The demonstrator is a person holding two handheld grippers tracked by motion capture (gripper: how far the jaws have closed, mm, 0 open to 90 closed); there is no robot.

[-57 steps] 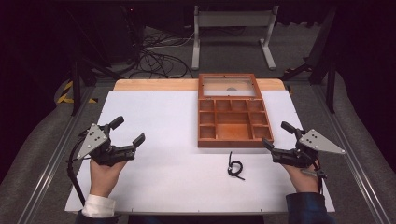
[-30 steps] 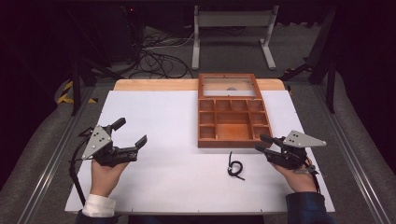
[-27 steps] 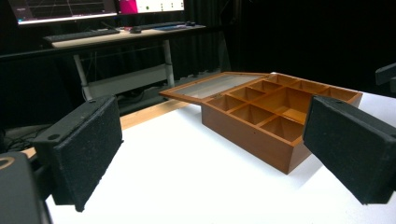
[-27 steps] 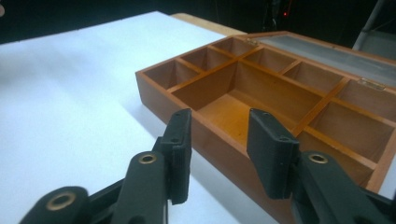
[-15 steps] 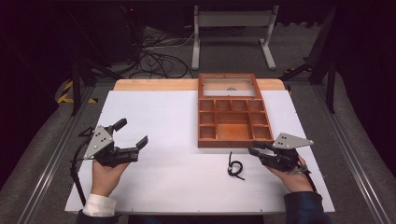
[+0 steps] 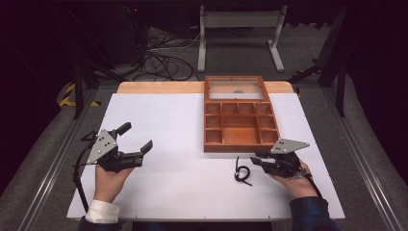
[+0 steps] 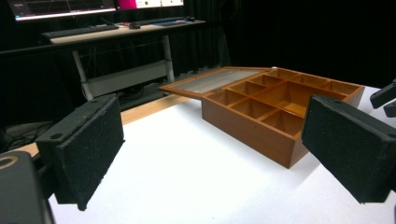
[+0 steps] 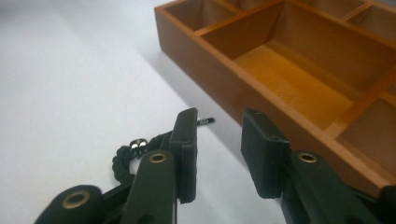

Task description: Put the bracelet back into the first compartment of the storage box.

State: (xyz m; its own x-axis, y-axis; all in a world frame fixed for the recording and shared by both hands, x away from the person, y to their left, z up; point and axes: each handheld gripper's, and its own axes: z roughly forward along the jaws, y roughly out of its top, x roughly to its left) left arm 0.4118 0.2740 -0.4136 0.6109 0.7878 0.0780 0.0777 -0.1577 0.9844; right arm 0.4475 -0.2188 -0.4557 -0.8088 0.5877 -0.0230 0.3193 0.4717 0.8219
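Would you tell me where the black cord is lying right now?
In the high view the black cord lies coiled on the white table, just in front of the wooden box, beside the right tongs.

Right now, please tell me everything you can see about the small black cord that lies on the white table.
The black cord is a short, braided-looking piece, coiled into a loose loop with one straight end that points toward the wooden box. A small shiny metal bead or clasp sits on the loop. It lies flat on the white table, just in front of the box and apart from it. The right gripper is close beside it, with its jaws apart and nothing between them; whether one jaw touches the cord cannot be told.
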